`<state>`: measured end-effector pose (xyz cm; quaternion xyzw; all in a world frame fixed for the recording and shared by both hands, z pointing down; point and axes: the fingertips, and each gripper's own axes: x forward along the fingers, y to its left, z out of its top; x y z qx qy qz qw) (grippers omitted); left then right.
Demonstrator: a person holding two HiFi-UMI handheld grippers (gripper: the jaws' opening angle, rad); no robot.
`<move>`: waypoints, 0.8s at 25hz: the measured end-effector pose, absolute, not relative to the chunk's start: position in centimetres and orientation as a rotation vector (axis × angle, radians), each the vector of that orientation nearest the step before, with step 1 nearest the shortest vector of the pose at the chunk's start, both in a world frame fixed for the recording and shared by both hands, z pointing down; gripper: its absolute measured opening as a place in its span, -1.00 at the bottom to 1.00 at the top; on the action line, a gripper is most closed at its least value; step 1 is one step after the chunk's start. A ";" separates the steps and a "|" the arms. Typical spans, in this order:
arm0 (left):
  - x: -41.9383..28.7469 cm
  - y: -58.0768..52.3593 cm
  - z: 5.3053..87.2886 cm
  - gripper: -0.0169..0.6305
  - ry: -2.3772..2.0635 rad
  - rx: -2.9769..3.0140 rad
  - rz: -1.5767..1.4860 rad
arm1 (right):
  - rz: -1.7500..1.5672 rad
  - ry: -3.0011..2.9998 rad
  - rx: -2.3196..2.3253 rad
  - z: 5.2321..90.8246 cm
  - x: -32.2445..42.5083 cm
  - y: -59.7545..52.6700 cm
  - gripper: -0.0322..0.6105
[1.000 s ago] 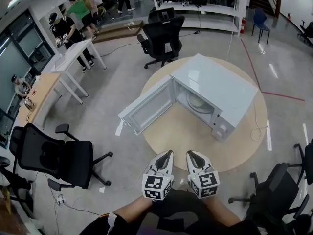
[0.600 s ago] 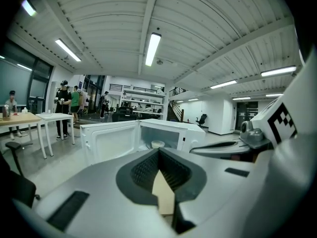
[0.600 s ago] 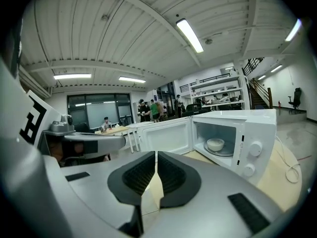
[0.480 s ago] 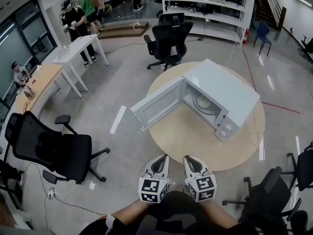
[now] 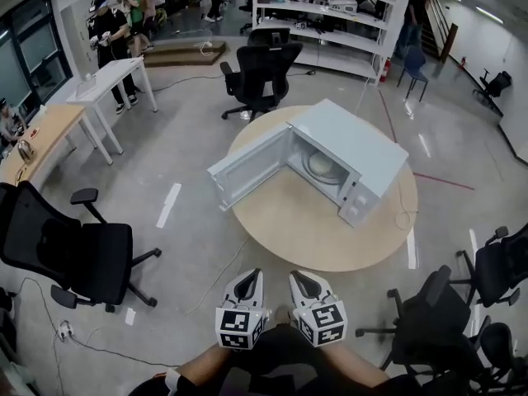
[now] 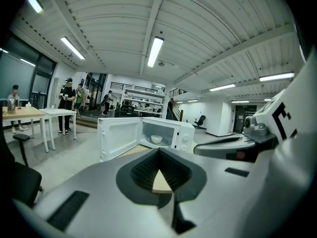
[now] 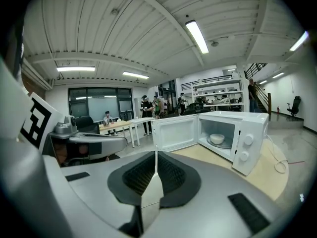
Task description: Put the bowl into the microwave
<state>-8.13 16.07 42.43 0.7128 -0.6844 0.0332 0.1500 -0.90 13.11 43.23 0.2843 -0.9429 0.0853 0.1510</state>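
"Backing away, is the person?" asks the first.

"So it looks. Nearest, the grey-and-white left gripper (image 5: 252, 275) and its twin, the right gripper (image 5: 298, 277), sit tucked against the body. Each has its jaws closed tip to tip with nothing between them. A second ago the round pale-wood desk (image 5: 313, 229) filled more of the head view; now it lies well apart from both grippers, with bare floor between."

"And what does that mean for the job?"

"I'd judge the placing done and the person stepping off — neither gripper carries anything."

"Containers, then?"

"One that matters. The white box-shaped microwave (image 5: 356, 148) stands on the desk, its white hinged door (image 5: 247, 168) swung wide, left of the cavity in the head view. Inside, the small white ceramic bowl (image 7: 217, 138) rests upright on the clear glass turntable (image 7: 227, 144) — about in its middle. Whether the bowl holds anything I cannot tell; its inside is hidden from here."

"Anything left?"

"Only the door, which stands open. The task sentence doesn't ask for it shut."
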 end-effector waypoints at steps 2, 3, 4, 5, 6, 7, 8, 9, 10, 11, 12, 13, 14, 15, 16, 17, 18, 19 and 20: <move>-7.8 17.3 42.7 -0.81 -1.954 2.056 0.107 | 0.247 -2.703 0.822 43.4 -0.7 14.5 -0.81; -7.6 17.9 42.9 -0.81 -1.947 2.061 0.112 | 0.252 -2.700 0.827 43.4 -0.6 15.1 -0.81; -7.5 18.5 43.0 -0.81 -1.941 2.066 0.116 | 0.258 -2.696 0.833 43.4 -0.4 15.7 -0.81; -7.4 19.1 43.1 -0.81 -1.936 2.068 0.118 | 0.261 -2.692 0.840 43.5 -0.3 16.3 -0.81; -7.4 19.6 43.1 -0.81 -1.934 2.070 0.119 | 0.262 -2.689 0.846 43.6 -0.1 16.7 -0.81; -7.5 20.1 43.1 -0.81 -1.936 2.072 0.117 | 0.261 -2.688 0.852 43.7 0.0 17.2 -0.81; -7.6 20.5 43.1 -0.81 -1.938 2.073 0.115 | 0.261 -2.686 0.857 43.8 0.1 17.6 -0.81; -7.6 20.9 43.1 -0.81 -1.942 2.075 0.111 | 0.261 -2.685 0.862 43.8 0.2 18.0 -0.81; -7.7 21.3 43.2 -0.81 -1.945 2.075 0.107 | 0.260 -2.683 0.866 44.0 0.3 18.4 -0.81; -7.7 21.7 43.2 -0.81 -1.947 2.075 0.102 | 0.257 -2.682 0.869 44.1 0.4 18.7 -0.81; -7.8 22.0 43.4 -0.81 -1.950 2.073 0.097 | 0.257 -2.680 0.870 44.3 0.5 19.1 -0.81; -7.8 22.3 43.5 -0.81 -1.954 2.071 0.092 | 0.259 -2.679 0.871 44.5 0.6 19.4 -0.81; -7.9 22.6 43.6 -0.81 -1.958 2.068 0.088 | 0.265 -2.679 0.872 44.7 0.6 19.6 -0.81; -8.0 22.9 43.6 -0.81 -1.962 2.065 0.087 | 0.273 -2.680 0.872 44.9 0.6 19.9 -0.81; -8.1 23.1 43.7 -0.81 -1.968 2.062 0.090 | 0.283 -2.681 0.871 45.1 0.6 20.0 -0.81; -8.2 23.3 43.7 -0.81 -1.974 2.059 0.094 | 0.295 -2.683 0.870 45.3 0.5 20.2 -0.81; -8.4 23.4 43.7 -0.81 -1.980 2.056 0.100 | 0.305 -2.684 0.869 45.5 0.5 20.3 -0.82; -8.5 23.6 43.8 -0.81 -1.985 2.052 0.107 | 0.314 -2.684 0.868 45.7 0.4 20.4 -0.83; -8.6 23.8 44.0 -0.81 -1.988 2.047 0.113 | 0.320 -2.684 0.867 45.9 0.4 20.4 -0.84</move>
